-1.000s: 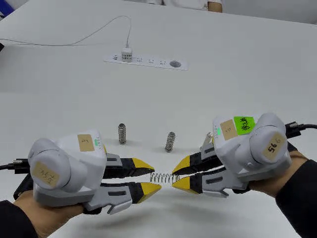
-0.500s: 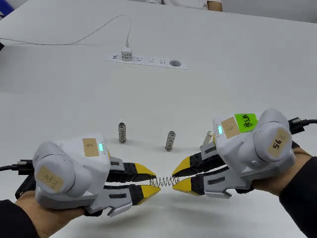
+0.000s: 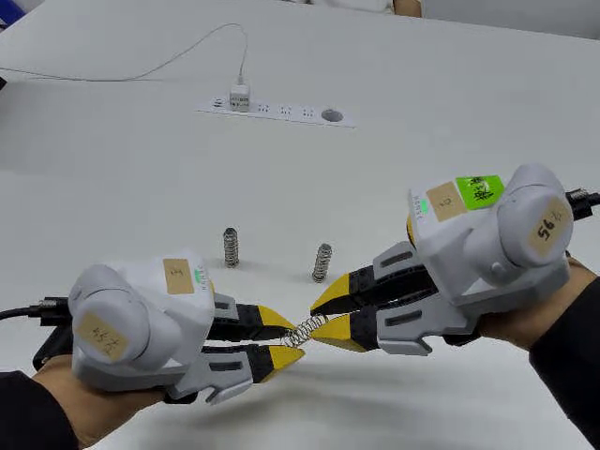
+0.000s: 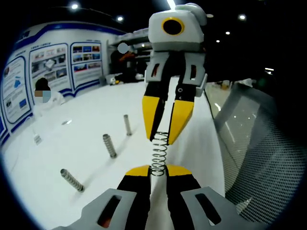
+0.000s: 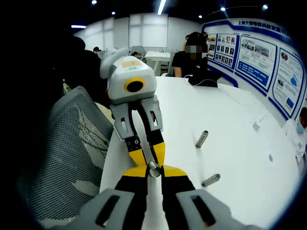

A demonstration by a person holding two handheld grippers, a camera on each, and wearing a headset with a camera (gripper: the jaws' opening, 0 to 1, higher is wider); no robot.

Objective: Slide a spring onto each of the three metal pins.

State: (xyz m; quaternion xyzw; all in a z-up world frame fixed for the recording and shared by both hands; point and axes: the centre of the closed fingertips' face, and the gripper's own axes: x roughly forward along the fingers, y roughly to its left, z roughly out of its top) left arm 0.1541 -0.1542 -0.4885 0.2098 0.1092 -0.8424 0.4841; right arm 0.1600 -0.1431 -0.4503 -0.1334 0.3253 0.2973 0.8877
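Progress: two sprung pins (image 3: 231,235) done; third spring (image 3: 305,330) clamped between left gripper (image 3: 295,339) and right gripper (image 3: 313,322) jaws; bare pin (image 4: 127,124), eleven o'clock of it, outstanding.

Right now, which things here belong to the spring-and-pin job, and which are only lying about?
Job: held spring, left loaded pin, right loaded pin, bare pin, left hand-held gripper, right hand-held gripper.
Lying about: power strip, plugged-in charger, mesh chair.

L tongs (image 3: 292,339): grey shell, yellow tips | R tongs (image 3: 317,319): same, green sticker (image 3: 479,191) | sleeves (image 3: 572,375) dark | cables (image 3: 19,312) blk
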